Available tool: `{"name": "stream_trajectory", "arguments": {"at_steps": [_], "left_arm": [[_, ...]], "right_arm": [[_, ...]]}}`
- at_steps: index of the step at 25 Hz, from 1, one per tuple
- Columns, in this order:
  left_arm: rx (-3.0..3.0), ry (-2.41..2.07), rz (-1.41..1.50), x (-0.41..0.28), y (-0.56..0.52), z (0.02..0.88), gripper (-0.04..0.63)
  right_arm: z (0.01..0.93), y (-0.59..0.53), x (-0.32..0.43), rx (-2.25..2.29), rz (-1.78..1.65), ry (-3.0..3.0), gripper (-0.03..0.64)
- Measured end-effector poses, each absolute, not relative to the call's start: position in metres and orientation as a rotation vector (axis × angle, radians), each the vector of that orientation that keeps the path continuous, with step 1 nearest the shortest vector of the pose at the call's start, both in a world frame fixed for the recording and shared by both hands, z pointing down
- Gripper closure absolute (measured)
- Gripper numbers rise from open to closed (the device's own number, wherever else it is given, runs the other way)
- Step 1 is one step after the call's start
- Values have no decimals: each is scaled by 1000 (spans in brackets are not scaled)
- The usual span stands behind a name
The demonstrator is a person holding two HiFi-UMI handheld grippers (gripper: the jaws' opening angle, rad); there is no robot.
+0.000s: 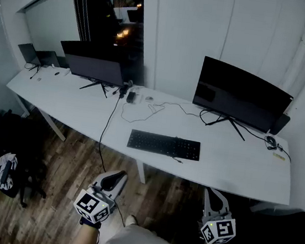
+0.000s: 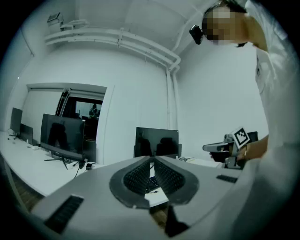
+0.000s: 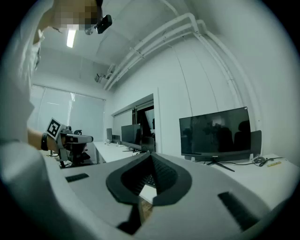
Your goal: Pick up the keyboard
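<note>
Keyboard (image 1: 164, 145) lay ahead, long axis crosswise, about midway between my left claw (image 1: 115, 175) and right claw (image 1: 213, 195); both pinched closed, empty.

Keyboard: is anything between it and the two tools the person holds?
Nothing visible. The keyboard lies near the desk's front edge; the left tool and right tool, both shut and empty, are over the floor short of the desk. A cable hangs off the edge to the keyboard's left.
</note>
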State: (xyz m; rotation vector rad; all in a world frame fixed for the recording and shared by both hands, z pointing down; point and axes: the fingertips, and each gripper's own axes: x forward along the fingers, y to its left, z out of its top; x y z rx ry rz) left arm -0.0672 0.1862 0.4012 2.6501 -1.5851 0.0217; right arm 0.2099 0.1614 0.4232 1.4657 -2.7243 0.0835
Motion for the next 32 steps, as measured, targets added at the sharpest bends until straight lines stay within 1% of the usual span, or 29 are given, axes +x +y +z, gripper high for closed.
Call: {"name": "stream_trajectory", "arguments": {"at_steps": [12,24,32], "left_arm": [[2648,-1576,46,-68,197,398,567],[2672,-1498,90,-44,194,412,566],[2658,-1503,104,-47,190,418,566]], "right_arm": [[418,173,211,1455,42,-2711,617],[425,179,226,1486,98,-2741,615],[432,170,234,1513,134,-2734,614]]}}
